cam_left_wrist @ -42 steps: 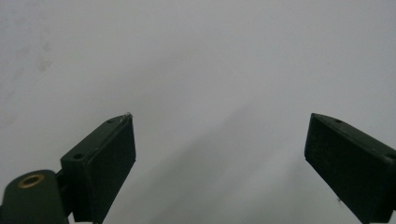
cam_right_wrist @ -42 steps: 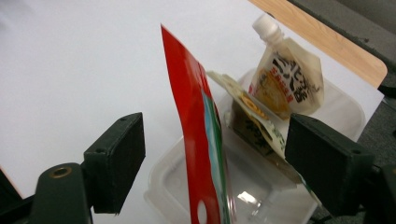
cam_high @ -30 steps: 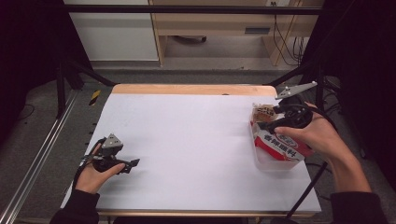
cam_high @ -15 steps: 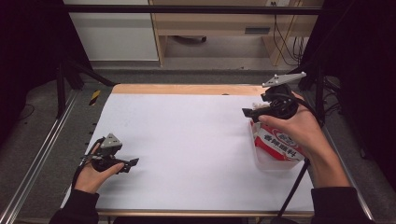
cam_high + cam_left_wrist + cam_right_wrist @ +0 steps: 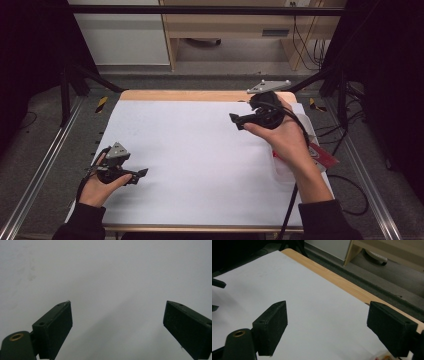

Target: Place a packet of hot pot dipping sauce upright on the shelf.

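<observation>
Container: a clear plastic tub [image 5: 285, 170] with a red-and-white label [image 5: 322, 156] is seen at the right edge of the bench, largely hidden under the person's right forearm; a sliver of it also appears at the bottom of the right gripper view [image 5: 382, 355].
Contents: they cannot be made out.
Handling (judged): the tub is taken to be light and thin-walled, so it is expected to flex or dent if squeezed hard; the smooth plastic is likely slippery against the gripper pads. If it is unlidded, which cannot be told here, it should be kept upright.
Where to grip (judged): the rim or upper wall is favoured, where the plastic is stiffest; the labelled film is best avoided, as it may slide or tear.
Right gripper: the right gripper [image 5: 239, 121] is held above the bench, forward and to the left of the tub and clear of it, pointing toward the bench's middle; its jaws are spread wide with nothing between them.
Left gripper: the left gripper [image 5: 140, 175] is rested low at the near left corner, well apart from the tub; its jaws are likewise parted and empty, with plain white surface seen between them in the left gripper view.
Bench: a white sheet [image 5: 200, 150] is laid over a wooden-edged bench [image 5: 190, 95].
</observation>
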Available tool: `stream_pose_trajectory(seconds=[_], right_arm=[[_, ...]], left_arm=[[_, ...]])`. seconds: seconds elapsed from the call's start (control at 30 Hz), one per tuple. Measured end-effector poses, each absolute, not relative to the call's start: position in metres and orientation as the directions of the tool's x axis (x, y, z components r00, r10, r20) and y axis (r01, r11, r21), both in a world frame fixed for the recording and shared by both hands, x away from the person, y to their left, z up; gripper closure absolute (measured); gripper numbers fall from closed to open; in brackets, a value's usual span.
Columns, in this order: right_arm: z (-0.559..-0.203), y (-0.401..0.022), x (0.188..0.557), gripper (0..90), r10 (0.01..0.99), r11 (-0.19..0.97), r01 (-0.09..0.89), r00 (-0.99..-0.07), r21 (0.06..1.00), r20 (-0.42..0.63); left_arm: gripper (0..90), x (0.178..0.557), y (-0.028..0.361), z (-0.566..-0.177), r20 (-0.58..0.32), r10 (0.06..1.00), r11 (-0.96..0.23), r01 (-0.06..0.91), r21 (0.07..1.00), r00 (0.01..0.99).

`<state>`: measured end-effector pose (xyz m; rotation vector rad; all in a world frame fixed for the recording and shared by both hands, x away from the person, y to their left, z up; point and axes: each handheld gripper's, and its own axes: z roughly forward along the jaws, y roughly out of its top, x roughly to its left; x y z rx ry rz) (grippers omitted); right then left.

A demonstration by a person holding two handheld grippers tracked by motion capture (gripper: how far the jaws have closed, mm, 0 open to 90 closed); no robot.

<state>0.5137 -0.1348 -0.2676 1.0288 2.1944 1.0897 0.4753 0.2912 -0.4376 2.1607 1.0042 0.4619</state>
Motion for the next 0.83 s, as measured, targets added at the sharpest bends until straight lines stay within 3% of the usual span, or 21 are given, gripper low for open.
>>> stream_pose_trajectory(seconds=[0.43, 0.83], right_arm=[[-0.332, -0.082, 0.52, 16.6, 0.786, 0.427, 0.446, -0.613, 0.787, -0.08], [-0.397, -0.068, 0.526, 14.8, 0.792, 0.436, 0.462, -0.604, 0.773, -0.086]], left_arm=[[8.2, 0.476, 0.295, -0.437, 0.029, 0.778, -0.444, 0.517, 0.732, 0.627], [7.1, 0.477, 0.296, -0.438, 0.035, 0.788, -0.432, 0.512, 0.743, 0.614]])
